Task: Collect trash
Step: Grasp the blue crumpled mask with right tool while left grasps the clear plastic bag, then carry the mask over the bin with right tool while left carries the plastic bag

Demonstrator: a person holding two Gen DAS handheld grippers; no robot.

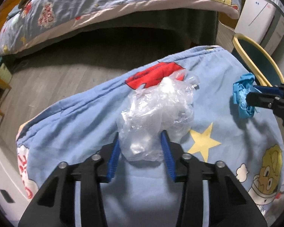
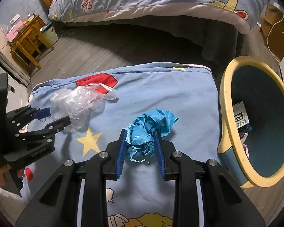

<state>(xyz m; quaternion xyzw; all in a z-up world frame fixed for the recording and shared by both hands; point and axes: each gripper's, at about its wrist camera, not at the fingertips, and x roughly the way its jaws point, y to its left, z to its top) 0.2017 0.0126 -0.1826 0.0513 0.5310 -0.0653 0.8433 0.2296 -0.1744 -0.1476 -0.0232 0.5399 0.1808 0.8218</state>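
Risk comes first from the bin [image 2: 225, 102], the largest thing here: it stands off the right edge of the folded quilt [image 2: 161, 94], its mouth tipped toward me, so a release too early drops trash on the floor. My left gripper [image 1: 140, 138] has its jaws pinching the clear plastic bag [image 1: 157, 109]; this film is slippery and springy, and I judge it can slide out when I lift. Its long axis runs away from me, toward the red patch. My right gripper [image 2: 140, 134] has its jaws pinching the blue crumpled paper [image 2: 149, 124]; only the lower part is caught, so it may tear. It points up and right, toward the bin.
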